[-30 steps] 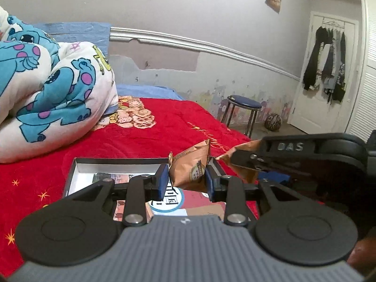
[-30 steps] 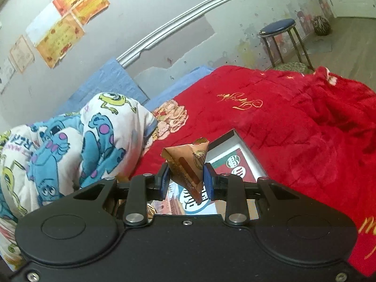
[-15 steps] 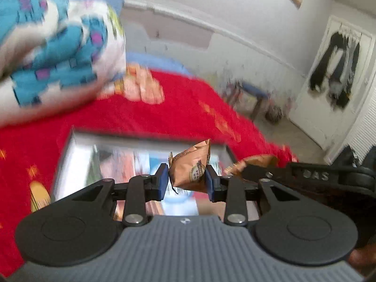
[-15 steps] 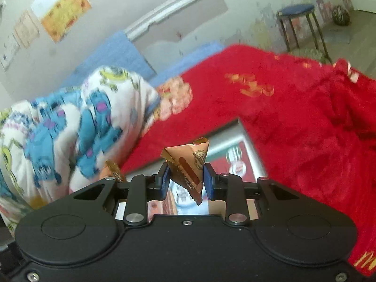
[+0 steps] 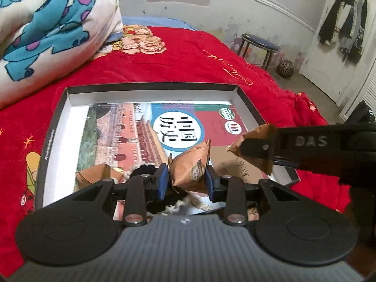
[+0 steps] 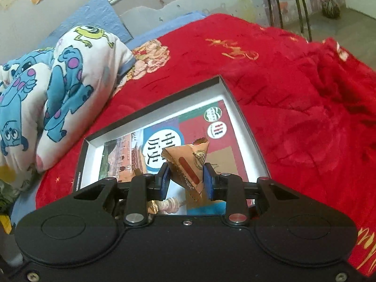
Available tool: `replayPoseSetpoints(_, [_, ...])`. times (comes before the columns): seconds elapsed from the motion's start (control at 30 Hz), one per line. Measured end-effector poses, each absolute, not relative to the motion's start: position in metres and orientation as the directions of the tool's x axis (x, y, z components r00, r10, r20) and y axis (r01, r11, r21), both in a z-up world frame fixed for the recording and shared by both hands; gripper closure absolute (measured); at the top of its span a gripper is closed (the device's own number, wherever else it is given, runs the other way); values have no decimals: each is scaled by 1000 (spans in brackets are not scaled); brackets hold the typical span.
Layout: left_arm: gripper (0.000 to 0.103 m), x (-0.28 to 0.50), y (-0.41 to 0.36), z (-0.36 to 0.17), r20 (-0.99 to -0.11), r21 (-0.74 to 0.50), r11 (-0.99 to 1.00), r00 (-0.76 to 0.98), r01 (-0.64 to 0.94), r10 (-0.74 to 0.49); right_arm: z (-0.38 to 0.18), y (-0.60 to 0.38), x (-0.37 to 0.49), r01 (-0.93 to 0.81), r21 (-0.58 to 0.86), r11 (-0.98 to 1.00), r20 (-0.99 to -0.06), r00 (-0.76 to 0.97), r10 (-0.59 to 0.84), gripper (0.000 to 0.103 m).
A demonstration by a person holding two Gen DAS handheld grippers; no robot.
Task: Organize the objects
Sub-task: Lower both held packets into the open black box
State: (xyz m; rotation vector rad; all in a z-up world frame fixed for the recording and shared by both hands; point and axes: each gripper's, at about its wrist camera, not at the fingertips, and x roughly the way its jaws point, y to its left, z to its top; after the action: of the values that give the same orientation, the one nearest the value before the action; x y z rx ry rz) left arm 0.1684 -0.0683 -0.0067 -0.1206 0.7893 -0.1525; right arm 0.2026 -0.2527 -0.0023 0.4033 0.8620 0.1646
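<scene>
Inside box: book, packet

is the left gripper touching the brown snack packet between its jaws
Touching. In the left wrist view, the left gripper has both blue pads pressed against the sides of the brown snack packet, which hangs above the shallow box.

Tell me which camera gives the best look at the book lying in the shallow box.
The left wrist view. The book shows most of its cover there, with the round title badge in plain sight and the box seen nearly square on. The right wrist view shows it skewed, and the gripped brown packet hides more of it.
</scene>
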Motion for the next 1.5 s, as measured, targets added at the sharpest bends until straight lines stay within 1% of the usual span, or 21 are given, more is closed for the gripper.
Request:
replayPoseSetpoints(0.23, [64, 169, -78, -11, -703, -147, 983, 687, 111, -183, -10, -256, 211, 46, 440, 897, -714, 623, 318, 74])
replayPoseSetpoints(0.47, [63, 171, -79, -16, -707, -159, 981, 681, 109, -191, -18, -252, 213, 65, 399, 915, -746, 602, 283, 74])
replayPoseSetpoints(0.87, [63, 173, -82, -23, -713, -160, 980, 673, 119, -198, -19, -251, 215, 70, 392, 917, -751, 600, 275, 74])
replayPoseSetpoints(1.03, [63, 174, -81, -23, -708, -174, 977, 674, 122, -210, -24, -251, 217, 75, 400, 913, -755, 591, 283, 74])
replayPoseSetpoints(1.27, [62, 176, -76, -27, -697, -232, 963, 667, 134, -261, -30, -252, 221, 128, 379, 916, -773, 587, 238, 74])
replayPoseSetpoints(1.5, [62, 177, -81, -32, -712, -200, 971, 661, 133, -238, -33, -253, 215, 140, 372, 918, -780, 584, 227, 74])
